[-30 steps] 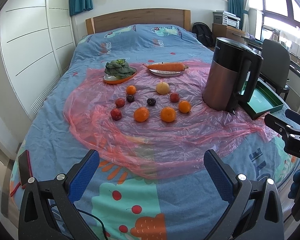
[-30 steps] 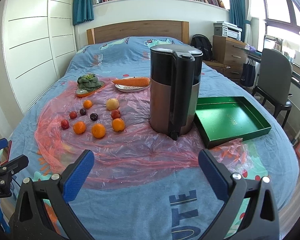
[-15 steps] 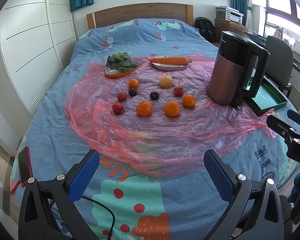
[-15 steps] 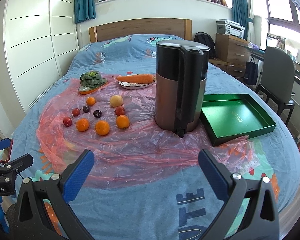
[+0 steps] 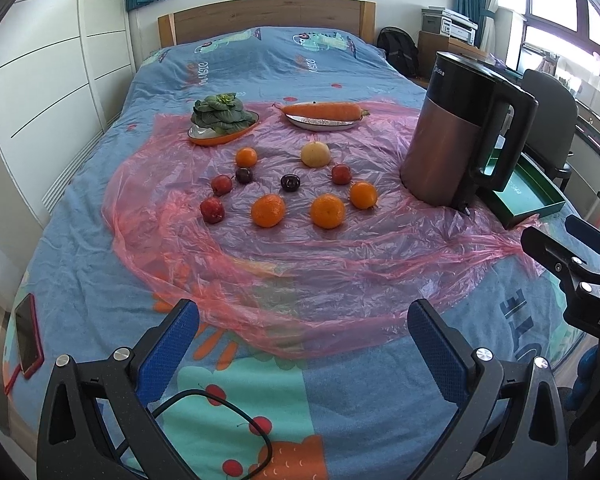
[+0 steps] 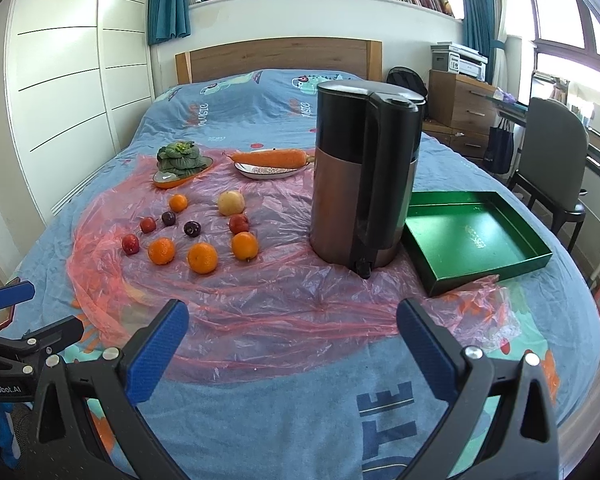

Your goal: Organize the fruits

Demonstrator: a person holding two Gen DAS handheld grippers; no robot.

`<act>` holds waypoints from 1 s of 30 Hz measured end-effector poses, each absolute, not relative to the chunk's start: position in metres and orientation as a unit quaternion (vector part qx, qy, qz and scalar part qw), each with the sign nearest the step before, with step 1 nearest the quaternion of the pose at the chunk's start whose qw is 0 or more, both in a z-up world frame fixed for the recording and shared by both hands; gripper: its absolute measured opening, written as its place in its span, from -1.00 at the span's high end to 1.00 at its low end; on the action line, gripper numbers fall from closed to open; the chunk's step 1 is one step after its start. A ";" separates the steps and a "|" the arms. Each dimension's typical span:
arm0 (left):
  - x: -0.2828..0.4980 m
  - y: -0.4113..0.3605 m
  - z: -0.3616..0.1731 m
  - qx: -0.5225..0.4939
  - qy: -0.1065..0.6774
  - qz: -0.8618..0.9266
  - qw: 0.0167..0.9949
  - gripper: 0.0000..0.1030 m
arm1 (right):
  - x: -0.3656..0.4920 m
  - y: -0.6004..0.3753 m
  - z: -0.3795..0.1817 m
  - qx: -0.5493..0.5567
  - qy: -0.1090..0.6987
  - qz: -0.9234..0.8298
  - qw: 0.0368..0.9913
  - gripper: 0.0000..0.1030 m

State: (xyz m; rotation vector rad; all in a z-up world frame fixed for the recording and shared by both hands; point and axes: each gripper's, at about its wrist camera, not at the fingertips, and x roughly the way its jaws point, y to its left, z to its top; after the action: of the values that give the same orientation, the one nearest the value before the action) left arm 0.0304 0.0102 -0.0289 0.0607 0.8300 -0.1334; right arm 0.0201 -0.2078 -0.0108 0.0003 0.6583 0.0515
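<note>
Several fruits lie loose on a pink plastic sheet [image 5: 300, 264] spread over a bed: oranges [image 5: 327, 211] [image 6: 202, 257], small red fruits [image 5: 212, 210] [image 6: 130, 244], dark plums [image 5: 290, 182] and a pale yellow apple [image 5: 315, 154] [image 6: 231, 202]. An empty green tray [image 6: 476, 236] sits right of a kettle [image 6: 364, 184]. My left gripper [image 5: 304, 336] hangs open over the bed's near end, well short of the fruits. Over the near right part of the sheet my right gripper [image 6: 292, 332] is open too, holding nothing.
At the back of the sheet stand an orange dish of leafy greens [image 5: 222, 118] and a white plate with a carrot [image 5: 322, 111]. A phone in a red case [image 5: 27, 336] lies at the bed's left edge. A chair [image 6: 552, 152] and drawers stand to the right.
Both grippers have moved forward toward the fruits, which appear larger and lower in both views. Nothing on the bed has shifted and both grippers stay open.
</note>
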 end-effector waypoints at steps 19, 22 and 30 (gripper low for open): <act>0.082 0.068 -0.065 0.006 0.433 0.002 0.901 -0.98 | 0.074 -0.152 -0.047 -0.007 0.340 0.113 0.934 -1.00; 0.101 0.083 -0.071 -0.009 0.436 0.008 0.900 -0.97 | 0.089 -0.141 -0.056 -0.002 0.341 0.134 0.930 -1.00; 0.166 0.100 -0.088 -0.013 0.437 0.005 0.899 -0.53 | 0.144 -0.121 -0.084 0.023 0.362 0.166 0.917 -1.00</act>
State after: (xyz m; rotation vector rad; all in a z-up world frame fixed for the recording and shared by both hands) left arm 0.1662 0.1001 -0.0879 -0.0279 0.9043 0.0104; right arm 0.1436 -0.1205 -0.0839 0.0480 0.7456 0.3421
